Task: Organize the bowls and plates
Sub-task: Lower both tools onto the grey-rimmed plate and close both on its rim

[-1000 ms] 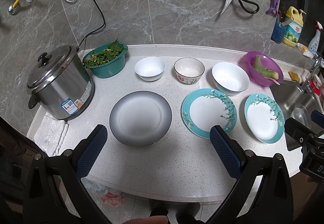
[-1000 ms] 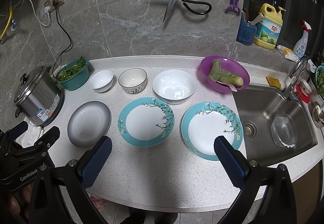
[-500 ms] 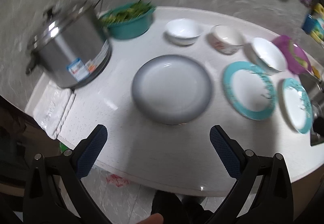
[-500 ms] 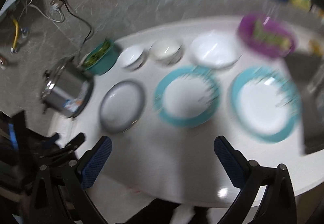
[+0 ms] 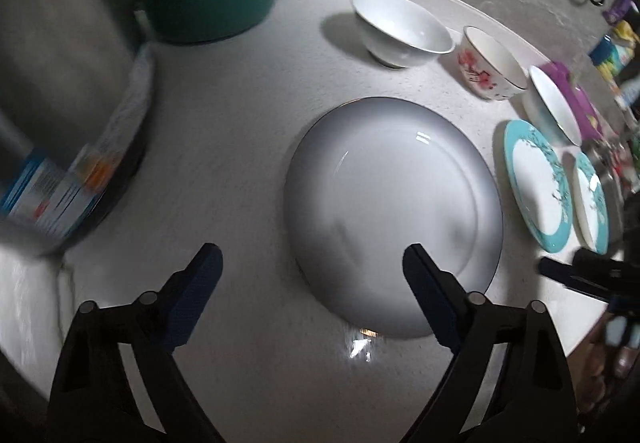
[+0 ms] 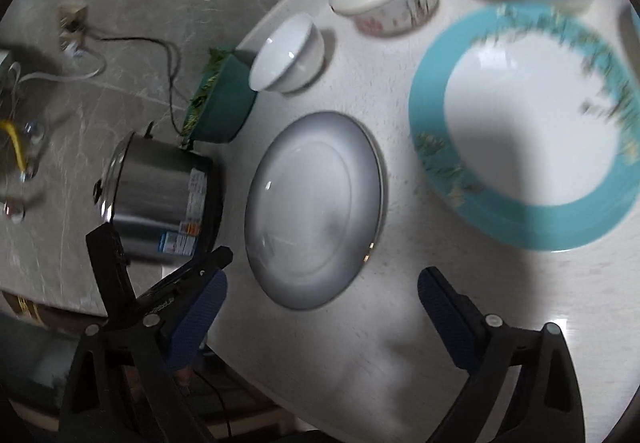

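A grey plate [image 5: 392, 215] lies flat on the white counter [image 5: 240, 123], seen again in the right wrist view [image 6: 316, 211]. My left gripper [image 5: 312, 263] hovers over its near left rim, jaws closing with nothing pressed between them. My right gripper [image 6: 320, 283] hangs at the plate's near edge, tilted, jaws also closing on nothing. Behind stand a small white bowl [image 5: 400, 29], a floral bowl [image 5: 492, 67] and a wider white bowl [image 5: 556, 111]. Two teal-rimmed plates [image 5: 536, 183] [image 5: 592, 203] lie to the right.
A steel rice cooker [image 6: 160, 203] stands left of the grey plate, with a green basin of leaves [image 5: 212, 3] behind it. A folded white cloth [image 5: 28, 303] lies by the counter's rounded front edge. A purple bowl [image 5: 580, 99] sits at the far right.
Both grippers have dropped toward the counter and swung left, so the grey plate now fills both views. The right view has rolled. Both pairs of fingers stand slightly narrower.
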{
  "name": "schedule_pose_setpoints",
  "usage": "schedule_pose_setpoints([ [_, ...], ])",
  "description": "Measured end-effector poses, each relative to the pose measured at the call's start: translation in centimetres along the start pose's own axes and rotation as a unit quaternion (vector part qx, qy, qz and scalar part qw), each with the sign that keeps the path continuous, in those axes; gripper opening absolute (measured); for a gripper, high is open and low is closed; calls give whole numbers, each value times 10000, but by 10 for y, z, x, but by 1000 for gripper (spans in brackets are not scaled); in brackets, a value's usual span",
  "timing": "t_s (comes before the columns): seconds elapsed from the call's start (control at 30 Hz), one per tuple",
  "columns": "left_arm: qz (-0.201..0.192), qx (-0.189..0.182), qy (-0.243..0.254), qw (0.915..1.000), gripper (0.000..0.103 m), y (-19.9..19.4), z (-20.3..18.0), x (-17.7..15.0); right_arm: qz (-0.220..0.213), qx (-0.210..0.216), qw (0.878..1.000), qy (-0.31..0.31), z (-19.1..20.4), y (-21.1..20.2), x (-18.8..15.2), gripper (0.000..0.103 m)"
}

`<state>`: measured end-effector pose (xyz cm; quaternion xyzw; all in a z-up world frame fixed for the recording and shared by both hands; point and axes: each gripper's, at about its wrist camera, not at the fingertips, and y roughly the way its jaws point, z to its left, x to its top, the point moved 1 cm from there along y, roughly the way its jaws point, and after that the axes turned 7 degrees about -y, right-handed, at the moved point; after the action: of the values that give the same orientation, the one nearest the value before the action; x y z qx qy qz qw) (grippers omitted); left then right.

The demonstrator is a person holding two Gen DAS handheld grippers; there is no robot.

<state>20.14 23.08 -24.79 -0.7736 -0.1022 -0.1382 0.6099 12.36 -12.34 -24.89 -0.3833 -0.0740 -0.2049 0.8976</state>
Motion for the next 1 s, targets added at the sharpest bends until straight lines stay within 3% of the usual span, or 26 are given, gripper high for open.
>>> schedule_pose_setpoints([
  [0.1,180,-298,205,9992,79,13,10,14,-97,36,9994,317,-11,13,2,84],
  [0.17,284,-553,239,9978,79,21,17,23,-174,20,9989,442,-19,19,4,81],
  [0.27,483,-725,241,9959,79,28,20,33,-241,22,9981,563,-26,24,7,68],
  [0.37,573,-824,325,9944,78,36,21,44,-342,92,9977,583,-27,25,10,65],
  [0.5,735,-671,589,9933,63,47,18,48,-304,281,9974,585,-24,36,13,60],
  [0.53,818,-683,632,9923,54,50,19,48,-290,321,9974,578,-24,36,13,60],
  [0.63,758,-712,834,9911,44,54,12,53,-291,326,9973,587,-24,37,14,59],
  [0.73,776,-683,946,9901,43,60,4,57,-293,258,9978,544,-22,38,16,56],
  [0.87,802,-658,1048,9891,43,61,3,61,-326,202,9979,521,-27,37,17,43],
  [0.9,804,-608,1004,9898,43,61,3,63,-314,179,9979,541,-29,37,17,36],
  [1.0,744,-433,763,9934,44,61,9,69,-286,185,9974,641,-35,37,16,31],
])
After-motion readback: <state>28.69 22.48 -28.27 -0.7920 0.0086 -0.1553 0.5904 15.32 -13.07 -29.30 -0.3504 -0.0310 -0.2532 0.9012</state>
